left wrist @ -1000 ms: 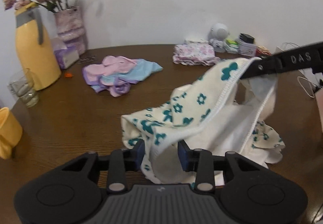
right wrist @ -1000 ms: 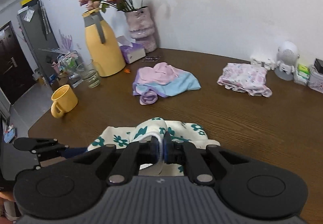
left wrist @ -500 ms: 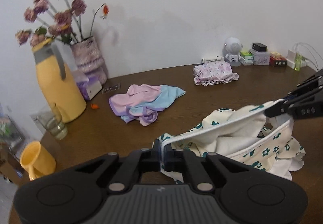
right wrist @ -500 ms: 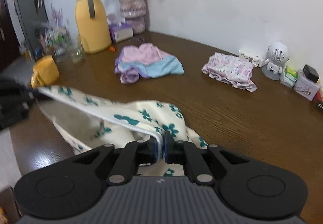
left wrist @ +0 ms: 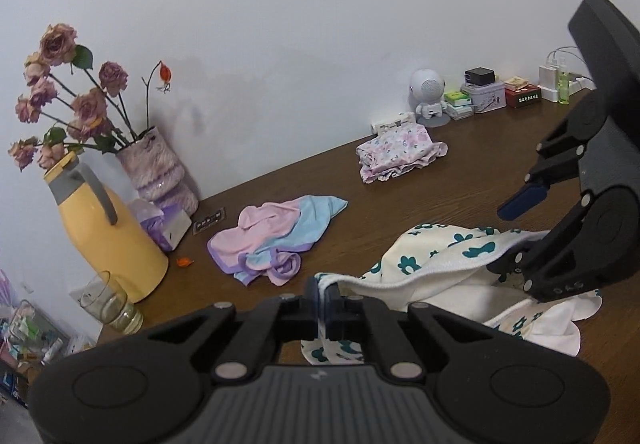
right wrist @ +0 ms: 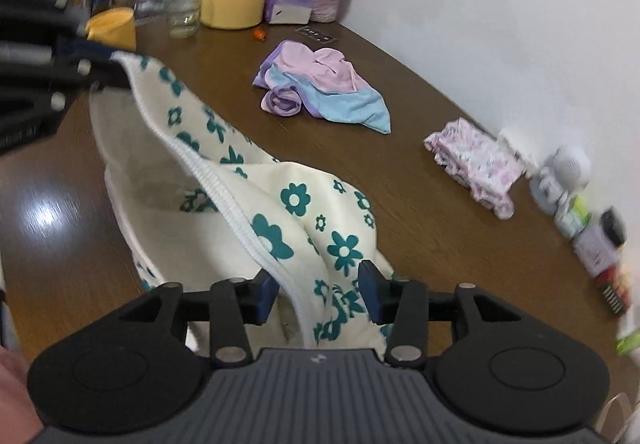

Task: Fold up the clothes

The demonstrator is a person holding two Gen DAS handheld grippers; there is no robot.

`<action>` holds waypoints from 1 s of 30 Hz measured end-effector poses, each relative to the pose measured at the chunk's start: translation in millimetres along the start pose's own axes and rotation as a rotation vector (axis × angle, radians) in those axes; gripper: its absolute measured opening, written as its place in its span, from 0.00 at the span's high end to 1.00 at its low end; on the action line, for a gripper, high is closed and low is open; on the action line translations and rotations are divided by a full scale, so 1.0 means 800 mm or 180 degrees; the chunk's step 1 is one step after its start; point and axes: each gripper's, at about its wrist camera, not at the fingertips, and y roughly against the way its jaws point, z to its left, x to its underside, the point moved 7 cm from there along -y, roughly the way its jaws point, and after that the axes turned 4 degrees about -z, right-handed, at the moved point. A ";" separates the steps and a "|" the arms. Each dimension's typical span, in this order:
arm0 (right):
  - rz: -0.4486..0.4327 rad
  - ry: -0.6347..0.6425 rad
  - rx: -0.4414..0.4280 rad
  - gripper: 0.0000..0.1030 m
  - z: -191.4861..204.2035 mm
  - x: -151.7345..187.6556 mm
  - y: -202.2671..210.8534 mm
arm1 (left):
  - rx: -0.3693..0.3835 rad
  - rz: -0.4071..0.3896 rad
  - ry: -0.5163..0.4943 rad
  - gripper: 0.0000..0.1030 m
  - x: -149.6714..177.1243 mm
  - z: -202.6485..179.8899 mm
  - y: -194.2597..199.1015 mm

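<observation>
Ribbing (white) edges soft cream flowered garment [right wrist: 280,211].

Cream garment [right wrist: 280,199], teal flowers; pink-blue-purple garment [left wrist: 276,240]; pink floral folded garment [left wrist: 396,151]; yellow jug [left wrist: 104,236].

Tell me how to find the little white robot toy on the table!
Start at the brown table and follow its far edge along the white wall toward the row of small boxes. Just behind the folded pink flowery cloth stands the robot toy. It is the only round white thing there, with a ball-shaped head above a small body; its neighbours are all square boxes.
</observation>
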 end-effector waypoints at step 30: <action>-0.0549 -0.1370 0.0076 0.96 -0.096 -0.033 0.045 | 0.0032 0.0163 0.0449 0.97 0.012 0.035 -0.009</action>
